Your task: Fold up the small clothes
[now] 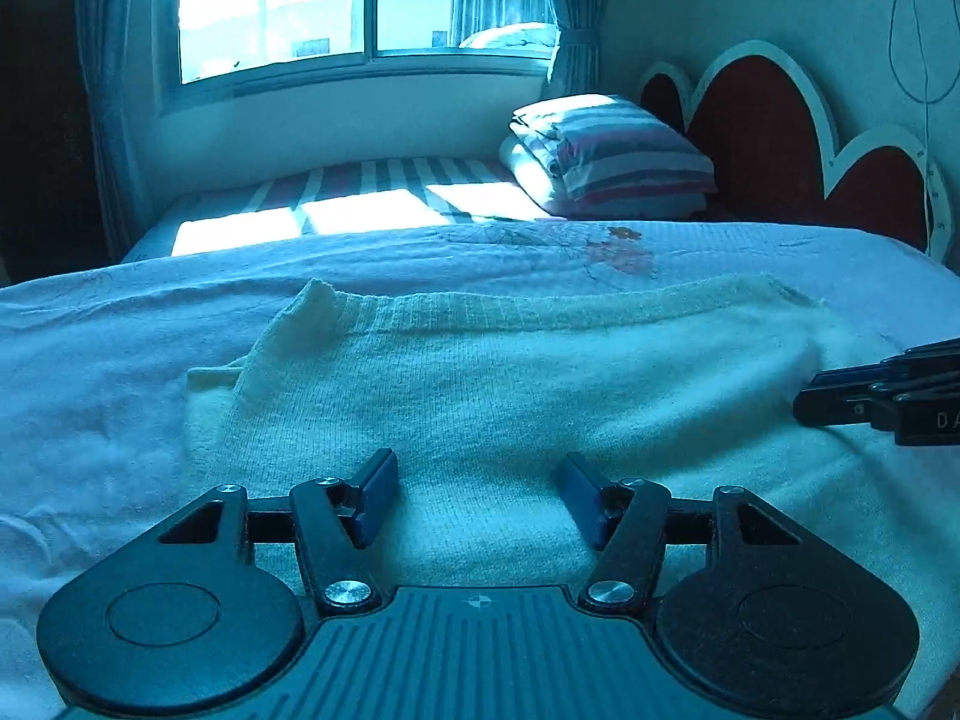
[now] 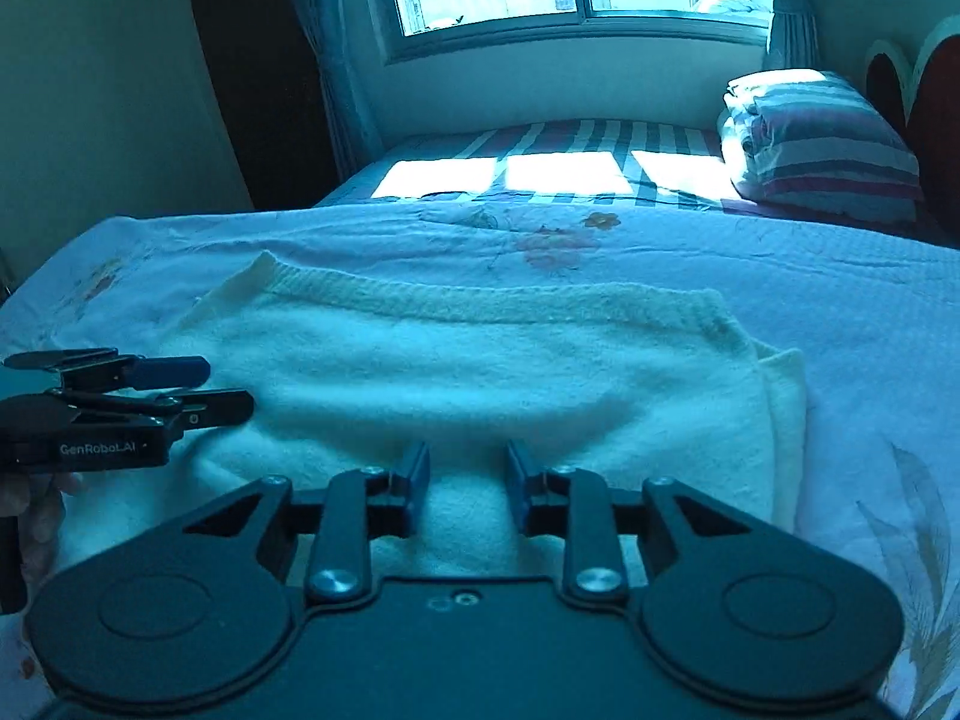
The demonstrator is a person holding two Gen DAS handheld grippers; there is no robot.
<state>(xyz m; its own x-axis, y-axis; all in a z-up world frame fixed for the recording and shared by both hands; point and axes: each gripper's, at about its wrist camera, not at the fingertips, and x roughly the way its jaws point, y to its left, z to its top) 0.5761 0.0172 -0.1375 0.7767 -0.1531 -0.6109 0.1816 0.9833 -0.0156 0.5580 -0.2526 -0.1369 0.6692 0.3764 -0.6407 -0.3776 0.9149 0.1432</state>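
Observation:
A cream knitted garment (image 1: 510,384) lies flat on the bed, partly folded, with a ribbed hem along its far edge; it also shows in the right wrist view (image 2: 480,360). My left gripper (image 1: 480,489) hovers over the garment's near part, fingers wide apart and empty. It shows from the side in the right wrist view (image 2: 210,387). My right gripper (image 2: 467,486) sits low over the garment's near edge, fingers apart with nothing between them. Its tip enters the left wrist view at the right edge (image 1: 807,405).
The garment lies on a pale floral bedsheet (image 1: 120,330). A striped pillow and folded bedding (image 1: 606,156) lie by the red heart-shaped headboard (image 1: 774,132). A window (image 1: 366,0) with curtains is behind the bed.

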